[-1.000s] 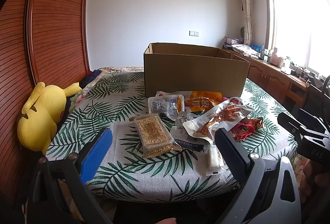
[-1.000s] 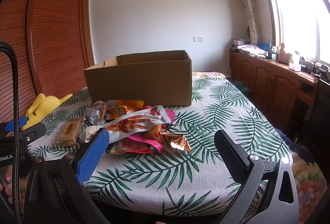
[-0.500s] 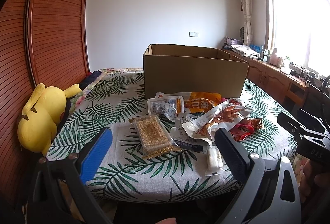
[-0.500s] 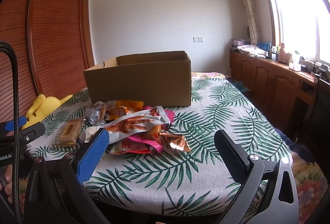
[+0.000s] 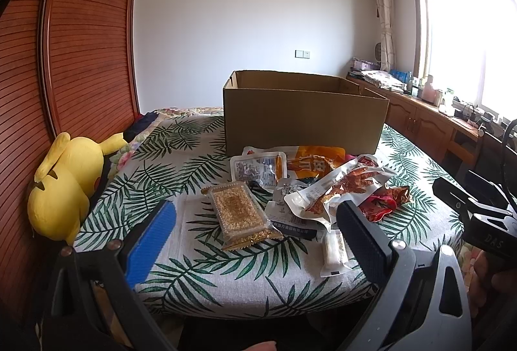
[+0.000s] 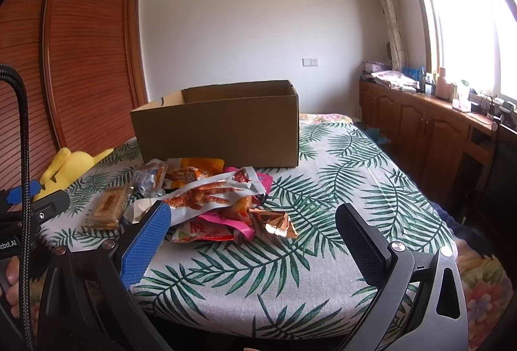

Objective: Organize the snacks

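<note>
Left gripper spread wide, holding nothing: one ribbed blue pad, one black textured pad, both hovering short of the table edge. Right gripper likewise gaping and empty, same blue-and-black pairing. Ahead of both, one heap of snacks on a leaf-printed woven tablecloth, just in front of the cardboard box. In the heap: one flat rectangular clear pack of golden grain cake on the side nearest the plush; one long crinkled clear pouch of reddish strips lying across the top; one small white stick packet nearest the table edge; one pink glossy wrapper; one coppery foil wrapper. Remaining packets overlapped, count unclear. Box: one, plain brown, rectangular, open-topped. One yellow plush toy left of the box, against slatted wooden doors.
</note>
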`<state>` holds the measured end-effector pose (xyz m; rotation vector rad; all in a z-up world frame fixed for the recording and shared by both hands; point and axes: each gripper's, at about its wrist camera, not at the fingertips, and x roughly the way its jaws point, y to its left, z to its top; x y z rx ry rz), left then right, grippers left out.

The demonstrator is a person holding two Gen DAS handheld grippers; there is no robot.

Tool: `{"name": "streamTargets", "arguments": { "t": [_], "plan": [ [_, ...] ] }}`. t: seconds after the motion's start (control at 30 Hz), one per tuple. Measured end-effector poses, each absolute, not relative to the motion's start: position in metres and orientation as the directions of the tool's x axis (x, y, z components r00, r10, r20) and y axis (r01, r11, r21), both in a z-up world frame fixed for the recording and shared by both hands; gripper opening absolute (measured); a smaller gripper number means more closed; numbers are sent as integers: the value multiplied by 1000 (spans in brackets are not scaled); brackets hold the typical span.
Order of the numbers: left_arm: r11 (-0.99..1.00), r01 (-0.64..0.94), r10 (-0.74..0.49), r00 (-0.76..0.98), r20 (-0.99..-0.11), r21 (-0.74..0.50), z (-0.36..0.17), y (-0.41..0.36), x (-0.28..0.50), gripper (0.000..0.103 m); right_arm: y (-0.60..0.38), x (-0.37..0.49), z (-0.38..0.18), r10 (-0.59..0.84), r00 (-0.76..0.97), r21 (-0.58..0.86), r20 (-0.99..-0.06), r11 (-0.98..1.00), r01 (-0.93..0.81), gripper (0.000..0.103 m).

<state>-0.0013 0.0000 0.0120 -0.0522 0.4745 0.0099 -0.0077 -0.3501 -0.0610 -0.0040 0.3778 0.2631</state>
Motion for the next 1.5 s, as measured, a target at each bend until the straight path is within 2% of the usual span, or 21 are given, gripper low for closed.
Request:
{"name": "streamTargets", "arguments": {
  "t": [0.53, 0.87, 1.13, 1.33, 1.4, 1.5],
  "plan": [
    [999, -15, -8, 889, -459, -46, 11, -2, 0, 100, -351, -8, -61, 252, 896, 45, -366, 966, -253, 103],
    [999, -1, -22, 867, -498, -46, -3, -5, 7, 100, -351, -4, -65, 250, 888, 46, -387, 967, -252, 103],
    [996, 62, -85, 824, -560, -61, -20, -16, 31, 99, -350, 12, -76, 254, 868, 31, -426, 963, -267, 103],
    [986, 126, -165, 761, -627, -108, -32, -27, 47, 94, -349, 30, -86, 263, 841, 10, -474, 956, -294, 103],
    [982, 147, -188, 744, -642, -117, -34, -30, 49, 86, -351, 34, -89, 270, 828, 14, -491, 953, -303, 102],
    [975, 185, -218, 721, -657, -122, -38, -39, 49, 83, -355, 40, -91, 274, 813, 5, -513, 949, -316, 102]
  ]
}}
